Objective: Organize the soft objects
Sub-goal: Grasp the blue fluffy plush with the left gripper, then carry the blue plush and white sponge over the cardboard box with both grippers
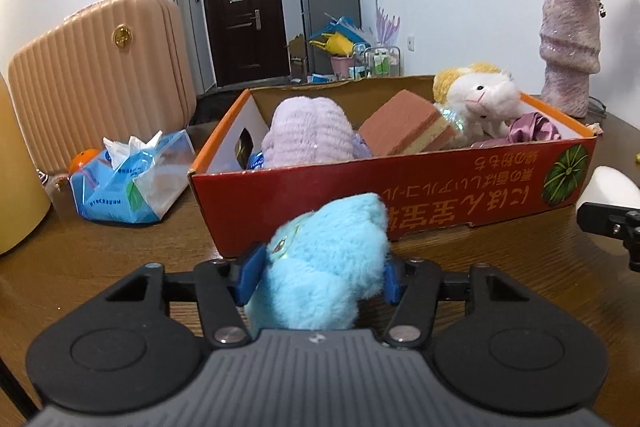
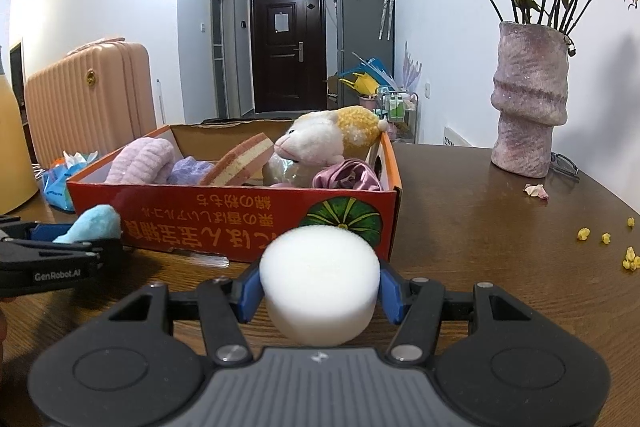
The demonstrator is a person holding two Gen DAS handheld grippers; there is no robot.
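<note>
We take the red cardboard box as our landmark; it sits on the brown wooden table, which spreads out on every side of it. Beyond the box's left end stands a pink ribbed suitcase, and off its far right corner a mauve vase of dried roses rests on the table. Just left of the box lies a blue tissue packet.

Inside the box we see a lilac plush toward the left, a brown-and-cream sponge leaning in the middle, a white-and-yellow plush animal toward the right end, and a purple satin scrunchie in the near right corner.

In front of the box's near wall, toward its left half, our left gripper has its jaws clamped on a fluffy light-blue plush, which fills the space between the blue pads and bulges forward past them, its tip overlapping the red wall in view.

In front of the box's right half, our right gripper has its jaws closed on a white round foam puff, held between the pads with its flat face tilted up, short of the pumpkin picture on the wall.

Small yellow bits lie scattered on the table well right of the box.
</note>
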